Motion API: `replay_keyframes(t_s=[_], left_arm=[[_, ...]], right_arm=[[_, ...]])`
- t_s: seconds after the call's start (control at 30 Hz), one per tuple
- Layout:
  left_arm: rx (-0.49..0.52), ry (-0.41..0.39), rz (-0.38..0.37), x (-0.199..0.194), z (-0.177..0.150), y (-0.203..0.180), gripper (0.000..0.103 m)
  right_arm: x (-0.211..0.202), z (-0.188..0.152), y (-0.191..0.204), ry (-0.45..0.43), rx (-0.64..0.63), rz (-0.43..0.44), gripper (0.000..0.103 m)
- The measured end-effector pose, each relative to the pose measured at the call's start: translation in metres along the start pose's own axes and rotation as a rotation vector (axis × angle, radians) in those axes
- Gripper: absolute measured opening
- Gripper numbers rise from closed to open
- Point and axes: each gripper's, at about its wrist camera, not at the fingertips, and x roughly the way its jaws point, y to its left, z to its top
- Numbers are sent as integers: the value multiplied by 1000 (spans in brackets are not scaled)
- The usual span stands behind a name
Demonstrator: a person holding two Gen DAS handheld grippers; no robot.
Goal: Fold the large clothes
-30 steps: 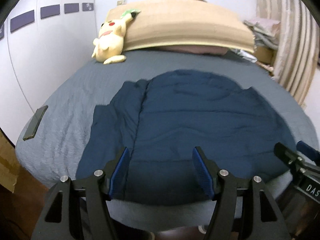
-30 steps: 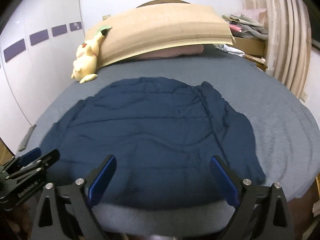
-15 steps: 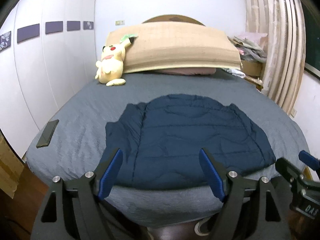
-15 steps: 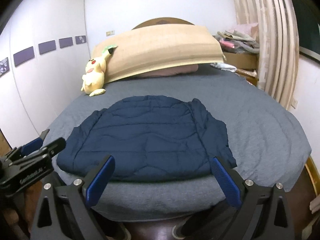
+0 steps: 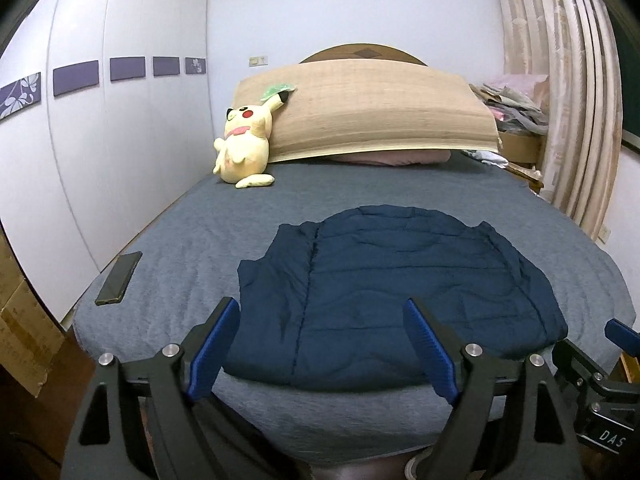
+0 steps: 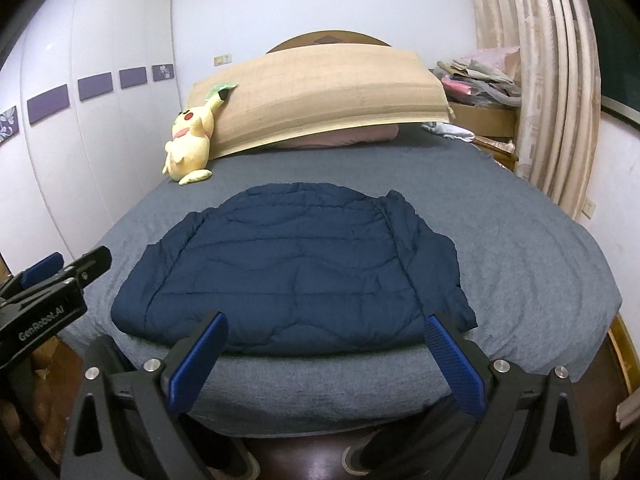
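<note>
A: Where's the jacket sitting relative to you?

B: Your navy quilted jacket lies flat near the foot of the grey bed, its hem close to the near mattress edge. Bare sheet runs on both sides and beyond it, up to the yellow plush toy and the tan mat at the headboard.

A: And my tongs?

B: Your left gripper is spread wide and holds nothing, hanging short of the hem. Your right gripper is the same: wide apart, empty, just off the bed's near edge.

A: Anything near the edges?

B: A dark phone lies at the bed's left edge, well apart from the jacket. The curtain hangs close on the right.

A: Any lettering?

B: "GenRobot.AI" reads on your left gripper in the right wrist view; "DAS" shows on the right one, the rest cut off.
</note>
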Motion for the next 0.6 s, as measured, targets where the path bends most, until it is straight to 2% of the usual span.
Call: replay_keyframes(t_s=[0.3,0.6], left_arm=[[-6,6,27,1,1,2,86],[34,15,12,-4,3,-5,86]], right_arm=[[2,1,-7,8,14,-25,101],[-6,4,-4,-13,-8,-46,101]])
